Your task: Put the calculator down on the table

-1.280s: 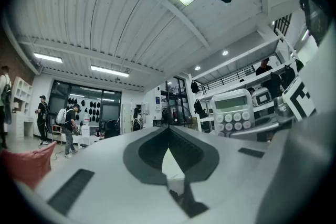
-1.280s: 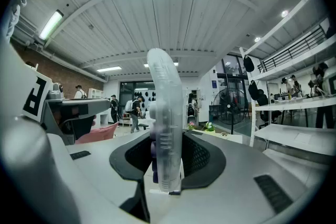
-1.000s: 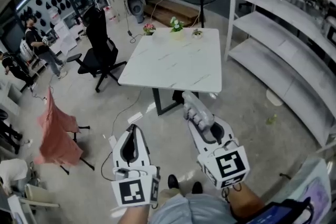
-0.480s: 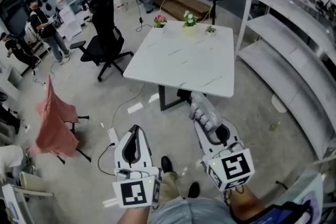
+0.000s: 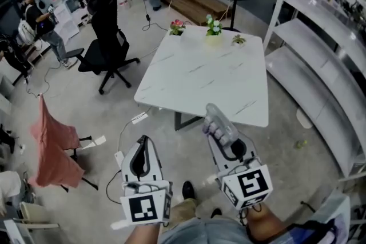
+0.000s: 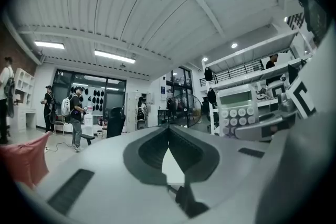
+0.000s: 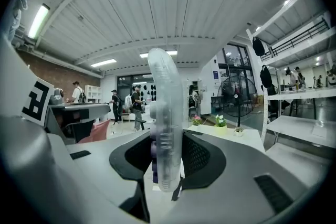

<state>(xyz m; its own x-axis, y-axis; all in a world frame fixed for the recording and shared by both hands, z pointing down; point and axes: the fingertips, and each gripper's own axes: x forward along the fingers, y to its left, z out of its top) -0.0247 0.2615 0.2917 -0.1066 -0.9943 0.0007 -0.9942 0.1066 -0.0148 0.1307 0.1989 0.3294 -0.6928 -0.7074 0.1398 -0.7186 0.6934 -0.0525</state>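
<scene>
Lower right of the head view, the right gripper (image 5: 224, 135) is seen clenched on the calculator (image 5: 214, 118). It is held on edge, sticking up past the jaw tips, with the keys turned toward the left of the frame. Edge-on in the right gripper view, the clear casing is pinched between both pads, so a firm grasp is read.

Lower left of the head view, the left gripper (image 5: 143, 140) is carried with its jaws closed together and nothing between them. The same is shown in the left gripper view, where only the meeting tips are seen.

At frame centre the white marbled table (image 5: 200, 71) is seen bare, except for three potted plants (image 5: 213, 26) along its far edge. The calculator's top is overlapped with the table's near edge in the picture. Whether it is already over the tabletop or short of it cannot be told.

Progress as judged: pickup is done and the approach is nearly finished. Nothing has been set down yet. Left to do: the calculator is to be brought over bare tabletop, lowered and laid flat, then the jaws released and the gripper backed off. Plenty of free surface is offered near the front edge, so placement is judged easy.
</scene>
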